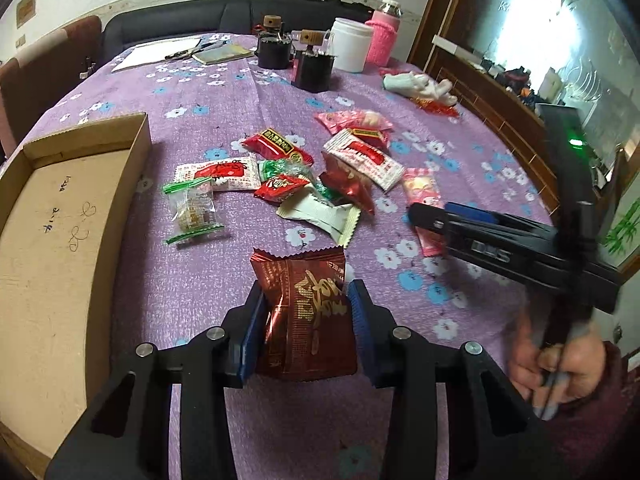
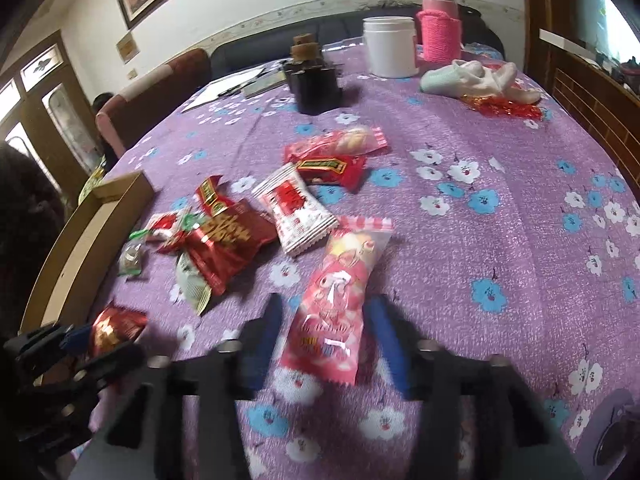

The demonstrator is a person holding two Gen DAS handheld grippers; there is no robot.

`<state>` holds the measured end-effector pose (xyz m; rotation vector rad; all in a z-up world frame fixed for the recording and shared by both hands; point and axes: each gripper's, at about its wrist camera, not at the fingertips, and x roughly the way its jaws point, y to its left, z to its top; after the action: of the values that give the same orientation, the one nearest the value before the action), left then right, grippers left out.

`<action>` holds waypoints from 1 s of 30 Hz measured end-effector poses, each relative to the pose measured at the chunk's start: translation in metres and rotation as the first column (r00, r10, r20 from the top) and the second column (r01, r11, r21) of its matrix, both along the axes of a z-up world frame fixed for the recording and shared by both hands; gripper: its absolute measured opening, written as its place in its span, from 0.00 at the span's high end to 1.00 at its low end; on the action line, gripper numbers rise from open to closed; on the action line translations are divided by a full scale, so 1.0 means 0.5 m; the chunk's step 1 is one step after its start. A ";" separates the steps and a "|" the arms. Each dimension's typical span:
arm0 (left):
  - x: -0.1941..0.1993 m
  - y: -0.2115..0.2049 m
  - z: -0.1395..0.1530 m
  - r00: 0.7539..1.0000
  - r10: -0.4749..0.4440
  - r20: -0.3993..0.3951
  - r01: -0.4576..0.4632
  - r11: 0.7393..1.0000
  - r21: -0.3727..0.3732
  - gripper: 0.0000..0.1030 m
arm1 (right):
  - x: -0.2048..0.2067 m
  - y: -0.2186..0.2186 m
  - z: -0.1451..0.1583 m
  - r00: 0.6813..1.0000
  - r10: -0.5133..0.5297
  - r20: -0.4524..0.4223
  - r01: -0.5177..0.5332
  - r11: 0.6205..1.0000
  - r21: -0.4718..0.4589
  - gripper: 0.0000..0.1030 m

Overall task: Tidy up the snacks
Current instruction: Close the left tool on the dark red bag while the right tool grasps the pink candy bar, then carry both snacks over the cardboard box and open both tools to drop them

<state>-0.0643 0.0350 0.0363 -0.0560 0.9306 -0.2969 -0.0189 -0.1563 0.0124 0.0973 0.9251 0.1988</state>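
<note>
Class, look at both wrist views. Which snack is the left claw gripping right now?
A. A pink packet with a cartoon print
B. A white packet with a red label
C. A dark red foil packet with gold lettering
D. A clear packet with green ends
C: the left claw has its blue pads pressed on both sides of the dark red foil packet.

Far end of surface: household clutter.
White jar (image 1: 351,44) stood just beside pink-sleeved flask (image 1: 385,32); two dark bottles (image 1: 273,46) nearby; papers (image 1: 156,53) left; white cloth (image 1: 420,86) right, on purple floral tablecloth (image 1: 224,92).
</note>
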 end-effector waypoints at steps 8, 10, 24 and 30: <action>-0.036 0.029 0.047 0.999 0.004 0.039 -0.001 0.998 -0.064 0.63 | 0.019 0.000 -0.003 0.998 -0.068 0.002 0.068 0.997 -0.039 0.75; -0.045 0.047 0.062 0.999 0.016 0.052 -0.011 0.996 -0.083 0.63 | 0.004 -0.003 0.007 0.998 -0.063 0.012 0.064 0.998 -0.019 0.77; -0.069 0.235 0.158 0.965 0.209 0.159 -0.188 0.972 -0.139 0.63 | -0.125 0.153 0.203 0.970 0.158 0.186 -0.187 0.971 0.150 0.78; -0.026 0.300 0.156 0.952 0.259 0.161 -0.249 0.965 -0.075 0.63 | -0.080 0.287 0.178 0.952 0.280 0.122 -0.300 0.933 0.200 0.78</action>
<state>-0.0773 0.1852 0.1140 -0.1961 0.7360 -0.0855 -0.0588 -0.0129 0.1015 0.1511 0.8207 0.5758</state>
